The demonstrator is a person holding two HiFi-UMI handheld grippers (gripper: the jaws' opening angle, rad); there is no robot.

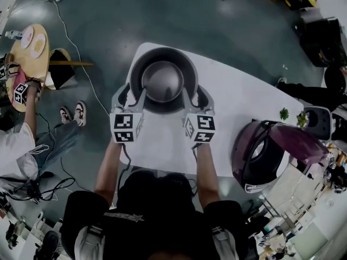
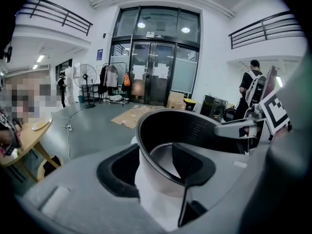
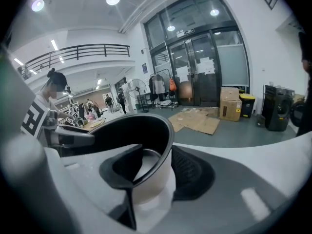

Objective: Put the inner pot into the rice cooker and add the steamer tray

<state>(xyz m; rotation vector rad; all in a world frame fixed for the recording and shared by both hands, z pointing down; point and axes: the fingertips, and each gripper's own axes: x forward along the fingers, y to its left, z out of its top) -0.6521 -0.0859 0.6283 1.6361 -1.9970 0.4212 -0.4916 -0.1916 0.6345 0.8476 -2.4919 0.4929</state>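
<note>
The inner pot [image 1: 162, 80], dark inside with a steel bottom, stands on the white table [image 1: 162, 145] in front of me. My left gripper [image 1: 130, 93] straddles its near-left rim, one finger inside the wall and one outside, pads against the wall [image 2: 153, 167]. At the near-right rim my right gripper [image 1: 196, 93] holds the wall the same way [image 3: 156, 172]. The pot [image 2: 185, 130] [image 3: 136, 130] fills both gripper views. To the right, the purple rice cooker [image 1: 260, 156] sits with its lid up. I cannot make out a steamer tray.
Another person [image 1: 21, 140] sits at the left beside a round wooden table [image 1: 30, 53]. Cables [image 1: 70, 42] trail over the floor left of the white table. Clutter and a white container with greens [image 1: 317, 121] crowd the right side past the cooker.
</note>
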